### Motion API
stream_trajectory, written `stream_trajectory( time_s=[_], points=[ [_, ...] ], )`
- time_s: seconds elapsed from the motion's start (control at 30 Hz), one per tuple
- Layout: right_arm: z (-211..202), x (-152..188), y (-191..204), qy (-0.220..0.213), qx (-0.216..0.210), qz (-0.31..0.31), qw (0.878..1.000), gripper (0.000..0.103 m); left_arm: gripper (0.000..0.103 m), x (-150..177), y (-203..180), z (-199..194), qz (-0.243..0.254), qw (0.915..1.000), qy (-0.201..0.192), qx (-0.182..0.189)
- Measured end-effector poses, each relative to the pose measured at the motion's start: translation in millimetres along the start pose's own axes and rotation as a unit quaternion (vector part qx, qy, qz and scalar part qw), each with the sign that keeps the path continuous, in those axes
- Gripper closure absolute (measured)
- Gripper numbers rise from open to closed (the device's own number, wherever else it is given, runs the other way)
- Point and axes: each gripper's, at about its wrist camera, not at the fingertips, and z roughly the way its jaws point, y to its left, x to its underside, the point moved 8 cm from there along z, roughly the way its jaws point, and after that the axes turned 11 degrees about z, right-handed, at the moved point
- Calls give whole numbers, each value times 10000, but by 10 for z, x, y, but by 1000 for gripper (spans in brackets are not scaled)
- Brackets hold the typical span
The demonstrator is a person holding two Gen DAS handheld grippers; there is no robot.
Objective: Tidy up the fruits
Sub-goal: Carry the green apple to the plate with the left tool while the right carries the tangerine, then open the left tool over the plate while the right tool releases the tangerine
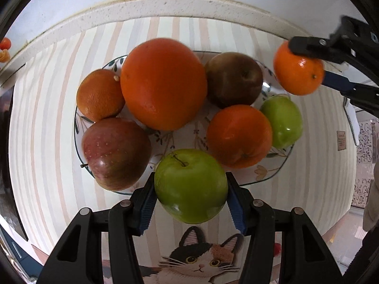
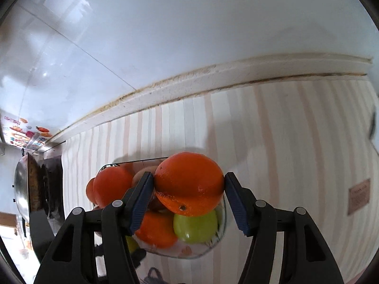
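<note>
Gripped between our left jaws, the green apple [image 1: 190,185] hangs over the near rim of the plate [image 1: 267,176], the blue pads [image 1: 147,207] pressing its two flanks. We take the plate as our landmark. On it lie a big orange [image 1: 163,84] at the centre, a small orange [image 1: 99,95] on its far left, a red apple [image 1: 116,153] at the near left, a dark apple [image 1: 233,79] at the far right, another orange [image 1: 239,136] at the near right and a second green apple [image 1: 283,122] against the right rim. Beyond the plate's far right corner, our right gripper [image 1: 308,71] carries a mandarin [image 1: 299,69] in the air. The striped cloth [image 1: 47,118] covers the surface under the plate.

From the right wrist, our right jaws are closed on the mandarin [image 2: 189,183] at about its widest part, above the plate [image 2: 201,250] and its pile.

Our worries: the plate is crowded and its fruit is round, so we judge that setting either piece down on the heap could nudge a neighbour over the rim, most likely the second green apple or the red apple, both of which sit at the edge. The glossy apple skin could also slip in the pads if we tilt the gripper. With both grippers near the plate, they might collide.
</note>
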Motion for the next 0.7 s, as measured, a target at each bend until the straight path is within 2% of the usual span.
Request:
stream_trajectory(
  time_s=[0.13, 0.57, 0.7],
  points=[
    [253, -22, 78, 161, 65, -52, 9998, 39, 51, -39, 50, 57, -163, 9998, -3, 71],
    [445, -72, -19, 581, -148, 293, 9978, 36, 50, -182, 93, 141, -331, 9992, 178, 132],
    [456, -67, -28, 665, -240, 369, 9968, 34, 47, -202, 138, 150, -433, 9986, 216, 192]
  ],
)
